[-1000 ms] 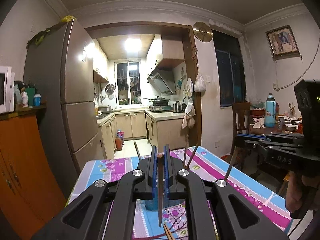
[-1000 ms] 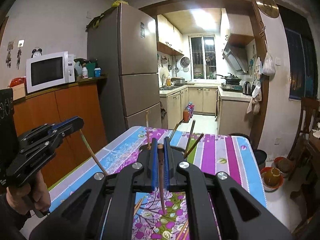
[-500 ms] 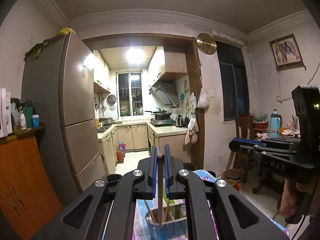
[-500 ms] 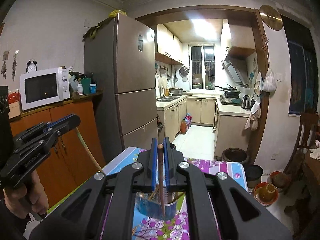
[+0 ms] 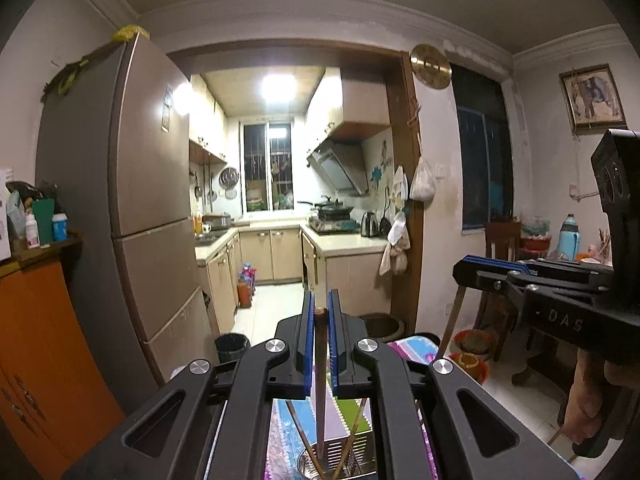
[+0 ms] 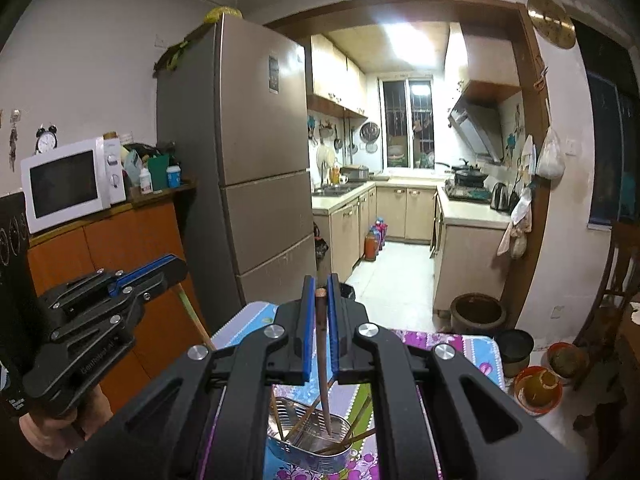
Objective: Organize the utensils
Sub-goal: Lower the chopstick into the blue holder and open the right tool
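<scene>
Over the floral tablecloth, the step in hand looks like dropping chopsticks into the perforated steel utensil holder, which already has several chopsticks leaning inside. The right gripper is clamped on a dark chopstick whose tip hangs inside the holder's mouth. The left gripper pinches its own chopstick just above; next, each should lower and release.
</scene>
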`<act>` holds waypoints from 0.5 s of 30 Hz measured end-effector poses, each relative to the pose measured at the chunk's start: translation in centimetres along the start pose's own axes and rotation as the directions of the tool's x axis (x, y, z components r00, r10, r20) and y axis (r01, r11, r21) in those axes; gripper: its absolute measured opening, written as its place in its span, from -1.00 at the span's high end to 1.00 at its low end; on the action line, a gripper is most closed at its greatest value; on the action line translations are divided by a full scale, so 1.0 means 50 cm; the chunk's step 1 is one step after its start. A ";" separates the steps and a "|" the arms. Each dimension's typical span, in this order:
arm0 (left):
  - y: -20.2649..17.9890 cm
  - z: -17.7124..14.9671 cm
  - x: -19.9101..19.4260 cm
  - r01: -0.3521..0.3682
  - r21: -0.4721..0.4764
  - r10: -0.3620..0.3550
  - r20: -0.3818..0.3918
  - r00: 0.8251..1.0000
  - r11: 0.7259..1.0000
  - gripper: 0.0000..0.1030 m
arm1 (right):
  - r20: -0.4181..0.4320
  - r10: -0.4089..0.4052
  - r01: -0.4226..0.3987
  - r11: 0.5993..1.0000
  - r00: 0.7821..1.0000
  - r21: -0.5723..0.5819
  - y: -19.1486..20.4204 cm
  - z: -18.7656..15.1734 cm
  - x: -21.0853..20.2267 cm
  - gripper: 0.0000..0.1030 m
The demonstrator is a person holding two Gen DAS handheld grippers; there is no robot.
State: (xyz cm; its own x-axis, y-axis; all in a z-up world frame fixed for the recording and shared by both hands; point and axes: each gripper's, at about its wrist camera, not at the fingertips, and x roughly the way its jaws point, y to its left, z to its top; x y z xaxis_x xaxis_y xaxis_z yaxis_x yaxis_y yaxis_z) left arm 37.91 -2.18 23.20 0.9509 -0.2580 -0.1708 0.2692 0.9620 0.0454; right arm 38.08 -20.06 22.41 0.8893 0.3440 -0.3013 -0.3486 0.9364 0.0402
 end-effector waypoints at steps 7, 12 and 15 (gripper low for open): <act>0.008 -0.035 0.058 0.002 -0.007 -0.002 -0.042 0.999 1.000 0.85 | -0.056 0.005 -0.004 1.000 0.998 0.021 -0.018 -0.043 0.066 0.91; 0.005 -0.055 0.094 0.002 -0.006 -0.002 -0.078 0.997 1.000 0.85 | -0.094 0.004 0.000 0.999 0.996 0.036 -0.028 -0.066 0.096 0.91; 0.003 -0.066 0.114 -0.002 -0.006 0.001 -0.101 0.995 1.000 0.85 | -0.114 0.005 -0.002 0.999 0.993 0.032 -0.026 -0.078 0.112 0.91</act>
State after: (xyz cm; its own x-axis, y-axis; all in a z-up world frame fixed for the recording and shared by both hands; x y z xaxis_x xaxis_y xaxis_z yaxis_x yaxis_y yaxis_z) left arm 42.86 -3.21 18.97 0.9312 -0.2463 -0.2689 0.2663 0.9631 0.0400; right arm 42.34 -19.60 16.93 0.8479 0.3388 -0.4078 -0.3403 0.9376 0.0714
